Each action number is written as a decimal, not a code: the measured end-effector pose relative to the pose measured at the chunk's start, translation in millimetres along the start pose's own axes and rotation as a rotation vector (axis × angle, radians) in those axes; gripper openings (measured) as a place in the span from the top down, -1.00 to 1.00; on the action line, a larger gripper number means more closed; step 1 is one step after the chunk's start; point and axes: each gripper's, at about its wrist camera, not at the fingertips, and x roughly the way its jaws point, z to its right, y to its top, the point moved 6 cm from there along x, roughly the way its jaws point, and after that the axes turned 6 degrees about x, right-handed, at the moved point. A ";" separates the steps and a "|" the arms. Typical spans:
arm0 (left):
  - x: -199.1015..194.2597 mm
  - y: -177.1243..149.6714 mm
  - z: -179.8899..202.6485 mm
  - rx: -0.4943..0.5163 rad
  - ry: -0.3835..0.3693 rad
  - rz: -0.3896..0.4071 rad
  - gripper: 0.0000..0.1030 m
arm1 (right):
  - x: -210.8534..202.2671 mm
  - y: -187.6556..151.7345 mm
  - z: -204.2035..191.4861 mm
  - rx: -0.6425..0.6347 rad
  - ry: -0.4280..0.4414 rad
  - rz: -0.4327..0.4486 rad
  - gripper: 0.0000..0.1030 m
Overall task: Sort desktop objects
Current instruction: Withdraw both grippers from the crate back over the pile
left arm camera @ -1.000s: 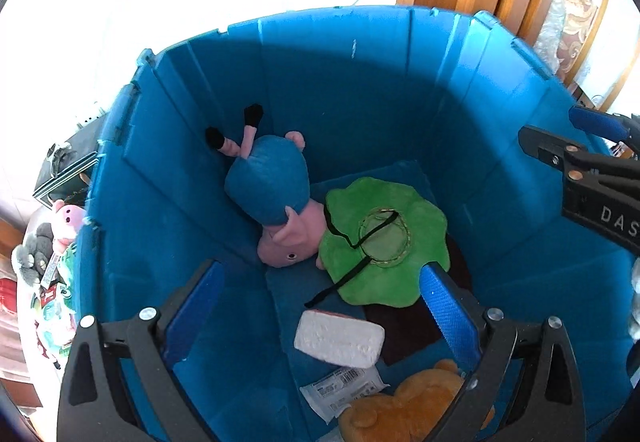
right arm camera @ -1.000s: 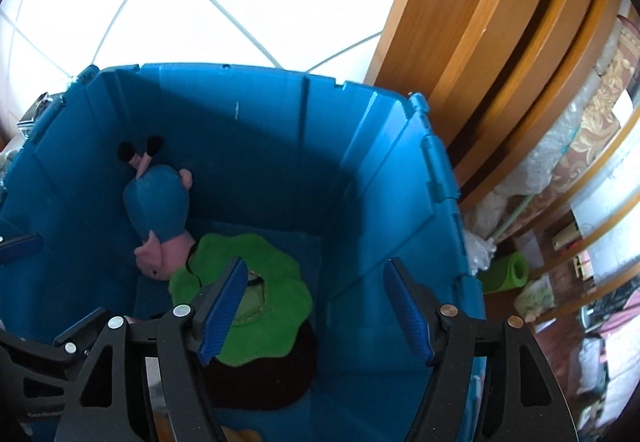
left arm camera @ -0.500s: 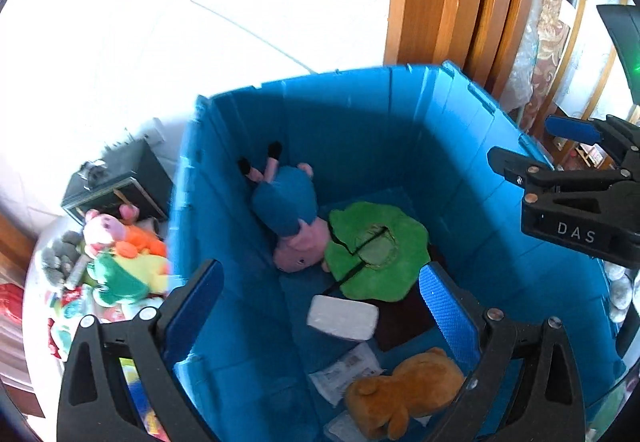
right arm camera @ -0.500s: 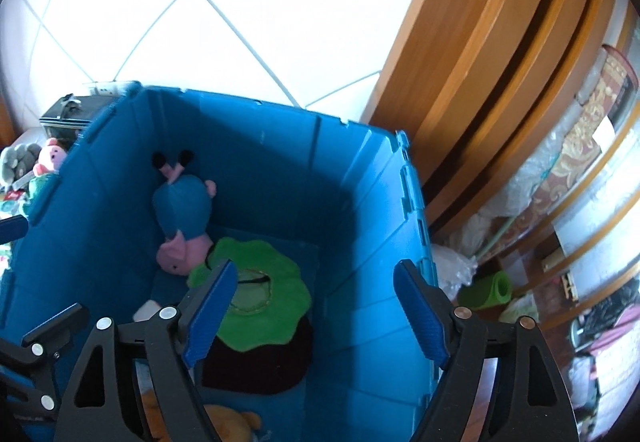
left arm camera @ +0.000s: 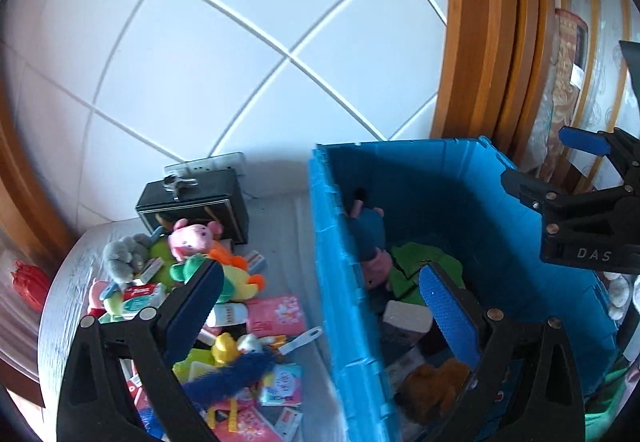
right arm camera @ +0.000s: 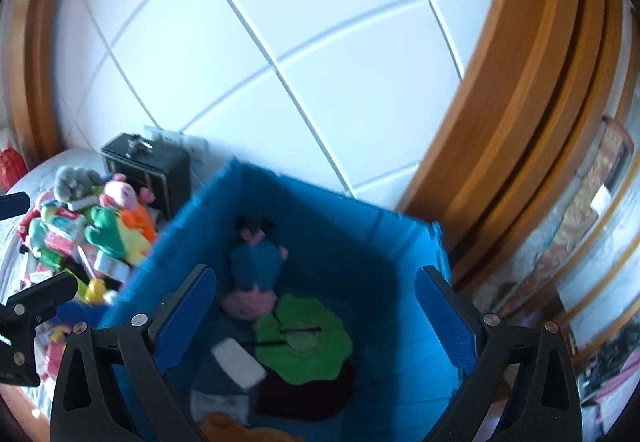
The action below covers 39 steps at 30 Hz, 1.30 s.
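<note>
White square wall tiles and curved wooden door trim backed a grey table [left arm camera: 288, 234] carrying a heap of soft toys and flat packets [left arm camera: 192, 282] beside a rigid blue plastic crate [left arm camera: 340, 282]. In the crate lay a blue-bodied pink plush pig [right arm camera: 252, 274], a scalloped green felt piece [right arm camera: 304, 338] and a white rectangular block [right arm camera: 238, 362]. The left gripper [left arm camera: 320, 294] stood spread and empty over the crate's left wall; the right gripper [right arm camera: 316, 306], jaws just opened wide, held nothing above the crate.

One blue bin [left arm camera: 344, 282] on the right, with five things I can count inside: one pig plush [right arm camera: 256, 266], one green lily-pad thing [right arm camera: 308, 338], one white block [right arm camera: 238, 362], one brown plush [left arm camera: 434, 390], one flat packet [right arm camera: 218, 400]. One black box [left arm camera: 192, 202] far left. The loose pile beside it is too jumbled to count.
</note>
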 end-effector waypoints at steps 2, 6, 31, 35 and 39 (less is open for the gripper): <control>-14.1 -9.6 -24.2 -0.005 0.006 0.022 -0.94 | -17.8 9.0 -24.0 -0.021 0.000 0.031 -0.97; -40.4 -36.3 -78.1 -0.013 0.015 0.056 -0.94 | -59.1 32.0 -80.7 -0.047 -0.006 0.102 -0.98; -72.6 -208.8 -272.3 -0.071 0.030 0.038 -0.95 | -169.3 11.7 -322.5 0.003 0.160 0.196 -0.99; -55.3 -249.1 -289.6 -0.122 0.076 0.005 -0.95 | -139.7 -34.3 -322.2 0.090 0.214 0.160 -0.99; -32.6 -295.4 -312.9 -0.194 0.091 -0.046 -0.95 | -102.1 -90.8 -326.2 0.124 0.252 0.113 -0.99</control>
